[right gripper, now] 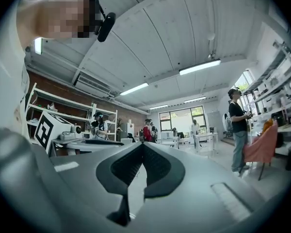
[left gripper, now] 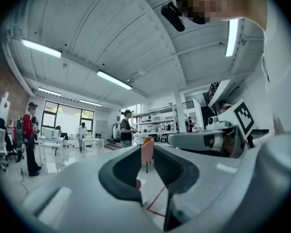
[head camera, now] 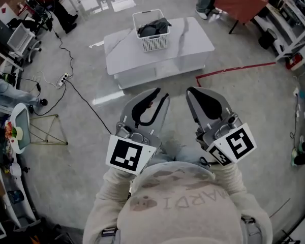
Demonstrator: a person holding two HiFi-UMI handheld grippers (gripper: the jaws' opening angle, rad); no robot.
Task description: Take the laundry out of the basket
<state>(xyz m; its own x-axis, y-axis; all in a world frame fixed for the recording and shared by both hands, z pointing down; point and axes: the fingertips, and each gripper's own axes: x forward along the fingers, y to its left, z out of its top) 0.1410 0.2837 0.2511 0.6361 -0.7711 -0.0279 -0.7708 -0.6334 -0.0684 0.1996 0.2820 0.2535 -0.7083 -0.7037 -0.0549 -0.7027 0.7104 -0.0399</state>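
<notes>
Laundry (head camera: 152,28) in white basket (head camera: 151,43) on low table (head camera: 193,47), grey floor (head camera: 81,161), left gripper (head camera: 161,93) slightly parted, right gripper (head camera: 192,90) closed, both empty.

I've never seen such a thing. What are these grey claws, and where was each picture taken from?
A person holds a hand-held gripper in each hand. One picture looks down from their head at the left hand-held gripper and right hand-held gripper; the other two come from cameras riding on them. Ahead, a white table carries a basket of dark laundry. Neither holds anything: the right's jaws are together, the left's slightly apart.
</notes>
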